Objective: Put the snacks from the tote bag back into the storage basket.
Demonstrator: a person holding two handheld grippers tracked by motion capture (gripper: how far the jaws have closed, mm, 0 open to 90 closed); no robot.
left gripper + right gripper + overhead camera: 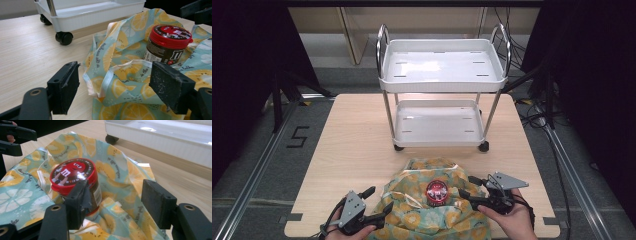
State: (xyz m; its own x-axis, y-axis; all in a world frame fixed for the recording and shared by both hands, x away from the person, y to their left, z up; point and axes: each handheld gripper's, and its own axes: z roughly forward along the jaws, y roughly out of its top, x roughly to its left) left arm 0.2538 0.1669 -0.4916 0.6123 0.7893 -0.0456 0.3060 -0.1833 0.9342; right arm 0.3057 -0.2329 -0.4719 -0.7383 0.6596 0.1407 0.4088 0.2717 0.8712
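— Left gripper (379, 209) is sitting at the near-left edge of the fruit-print bag (427, 210), jaws wide apart with nothing between them, lined up on the bag's pale rim (110, 75).

— And the right gripper (471, 192)?

— It's also gaping and empty, hovering at the bag's right side. Looks like they're flanking the opening to spread it.

— Where's the red-lidded jar (438, 192)?

— It's standing upright inside the bag, near the middle of the table's (357, 140) near edge. The white cart (442, 75) is waiting on the far side.

black claws (377, 199), grey three-cornered plates (508, 180)
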